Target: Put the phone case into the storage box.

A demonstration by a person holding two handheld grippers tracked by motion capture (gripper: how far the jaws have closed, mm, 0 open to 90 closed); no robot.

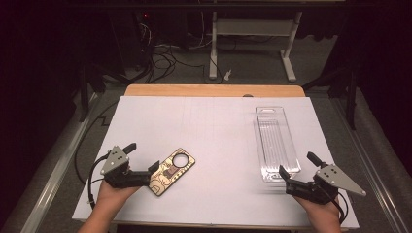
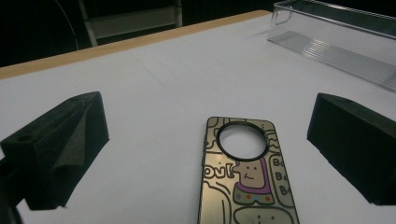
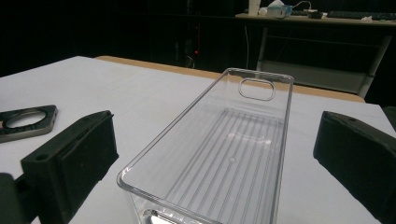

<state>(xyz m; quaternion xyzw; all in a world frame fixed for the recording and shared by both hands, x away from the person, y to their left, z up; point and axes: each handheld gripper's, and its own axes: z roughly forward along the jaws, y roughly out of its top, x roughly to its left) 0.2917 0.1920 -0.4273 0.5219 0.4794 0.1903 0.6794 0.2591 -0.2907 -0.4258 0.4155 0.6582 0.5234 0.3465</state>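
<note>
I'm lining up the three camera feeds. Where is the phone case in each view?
High view: phone case lower left, by the left gripper.
Left gripper view: bottom centre, between the open jaws.
Right gripper view: far left edge, partly cut off.
Shared landmark: the clear tray, top right in the left gripper view, centre in the right gripper view.

**Clear tray between wide-set jaws**

The right gripper (image 3: pixel 219 163) faces a clear plastic tray (image 3: pixel 261 88) standing lengthwise on the white table (image 3: pixel 116 88); its near end lies between the two black jaws — spread wide, neither touching it. The tray's floor is ribbed, its far wall has a slot-shaped cutout. At the left edge lies a phone case (image 3: pixel 28 122) — well apart from the tray.
</note>
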